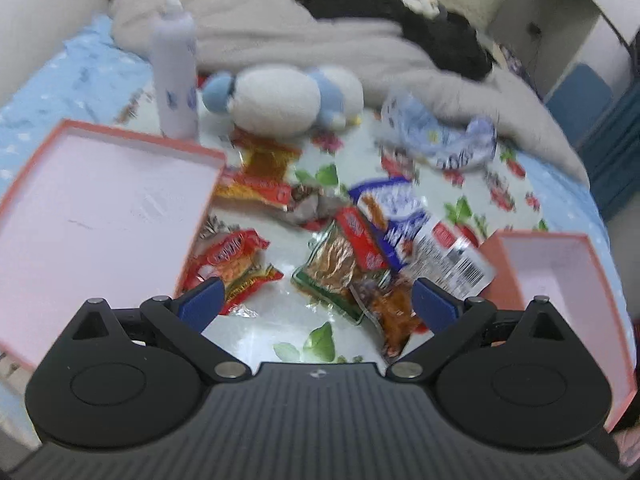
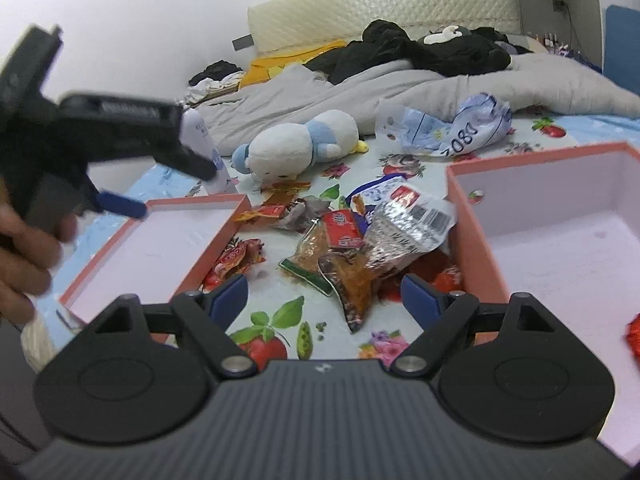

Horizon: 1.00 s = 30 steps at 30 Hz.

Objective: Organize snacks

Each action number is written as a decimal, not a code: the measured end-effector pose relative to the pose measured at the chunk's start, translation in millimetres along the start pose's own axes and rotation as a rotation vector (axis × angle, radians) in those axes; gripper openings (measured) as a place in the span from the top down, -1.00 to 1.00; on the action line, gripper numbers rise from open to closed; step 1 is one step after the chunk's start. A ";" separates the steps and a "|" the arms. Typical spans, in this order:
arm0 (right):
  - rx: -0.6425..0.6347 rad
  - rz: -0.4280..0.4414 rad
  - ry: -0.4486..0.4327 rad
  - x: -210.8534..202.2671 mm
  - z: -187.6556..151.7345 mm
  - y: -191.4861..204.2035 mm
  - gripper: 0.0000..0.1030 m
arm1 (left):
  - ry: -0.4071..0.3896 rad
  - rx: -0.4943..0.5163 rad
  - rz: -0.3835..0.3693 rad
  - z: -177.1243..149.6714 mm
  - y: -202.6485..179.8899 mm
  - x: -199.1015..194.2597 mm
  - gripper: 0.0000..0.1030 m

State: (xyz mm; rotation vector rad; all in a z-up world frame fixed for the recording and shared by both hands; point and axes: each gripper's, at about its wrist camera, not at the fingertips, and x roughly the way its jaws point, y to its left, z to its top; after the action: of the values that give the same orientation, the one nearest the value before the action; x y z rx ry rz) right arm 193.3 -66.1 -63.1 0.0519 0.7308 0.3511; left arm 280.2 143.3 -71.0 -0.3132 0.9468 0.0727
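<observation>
A heap of snack packets (image 1: pixel 360 248) lies on the flowered sheet between two shallow pink boxes. In the left wrist view the left box (image 1: pixel 100 208) is bare inside and the right box (image 1: pixel 560 272) shows only its corner. A red packet (image 1: pixel 236 260) lies against the left box. My left gripper (image 1: pixel 318 302) is open, hanging over the near edge of the heap and holding nothing. My right gripper (image 2: pixel 326 296) is open too, low in front of the same heap (image 2: pixel 352 248). The left gripper (image 2: pixel 174 191) hovers over the left box (image 2: pixel 160 248), held by a hand. Something red (image 2: pixel 632 336) shows at the right box's (image 2: pixel 560 220) edge.
A white and blue plush toy (image 2: pixel 304 144) lies behind the heap, a white bottle (image 1: pixel 174 76) stands beside the left box, and a crumpled blue and white bag (image 2: pixel 452 128) lies at the back right. A grey duvet (image 2: pixel 320 88) and black clothes (image 2: pixel 420 48) cover the far bed.
</observation>
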 end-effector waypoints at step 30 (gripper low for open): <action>-0.037 -0.042 0.092 135.2 -25.2 -28.4 -0.13 | 0.021 0.431 0.184 -34.4 22.1 164.4 -0.29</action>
State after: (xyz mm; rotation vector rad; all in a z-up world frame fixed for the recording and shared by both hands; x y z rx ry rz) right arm 278.2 -49.8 -173.8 -0.0151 0.8150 0.3287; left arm 345.1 141.8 -227.5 0.1716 0.9836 0.0317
